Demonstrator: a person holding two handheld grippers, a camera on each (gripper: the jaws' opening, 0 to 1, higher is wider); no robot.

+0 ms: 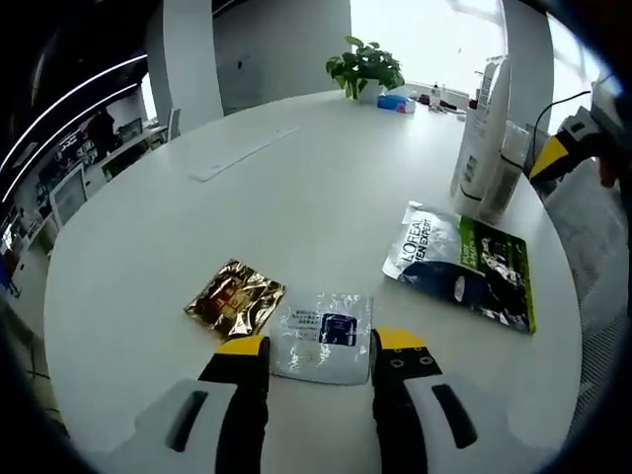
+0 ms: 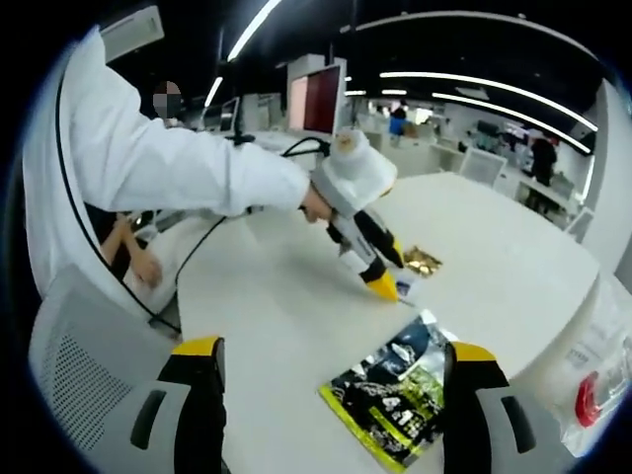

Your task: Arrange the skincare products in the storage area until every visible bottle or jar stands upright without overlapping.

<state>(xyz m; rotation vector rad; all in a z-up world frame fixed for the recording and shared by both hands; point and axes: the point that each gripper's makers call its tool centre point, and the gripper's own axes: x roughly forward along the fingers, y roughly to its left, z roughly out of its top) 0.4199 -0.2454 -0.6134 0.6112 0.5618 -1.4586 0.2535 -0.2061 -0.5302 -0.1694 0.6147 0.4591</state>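
Observation:
A clear-white sachet (image 1: 324, 336) lies flat on the round white table (image 1: 247, 197), right between the yellow tips of my open left gripper (image 1: 321, 346). A gold sachet (image 1: 235, 298) lies to its left, and a dark green L'Oreal packet (image 1: 464, 265) lies flat to the right. A tall white tube (image 1: 481, 118) stands upright beyond the packet. In the right gripper view, my right gripper (image 2: 334, 354) is wide open above the table edge, with the dark packet (image 2: 395, 395) flat between its jaws. The left gripper (image 2: 378, 279) points down by the gold sachet (image 2: 423, 261).
A potted plant (image 1: 365, 67) and small items stand at the table's far edge. A clear bag with a red item (image 2: 591, 390) sits at the right. A person's white sleeve (image 2: 158, 158) reaches over the table; a mesh chair (image 2: 79, 375) stands close by.

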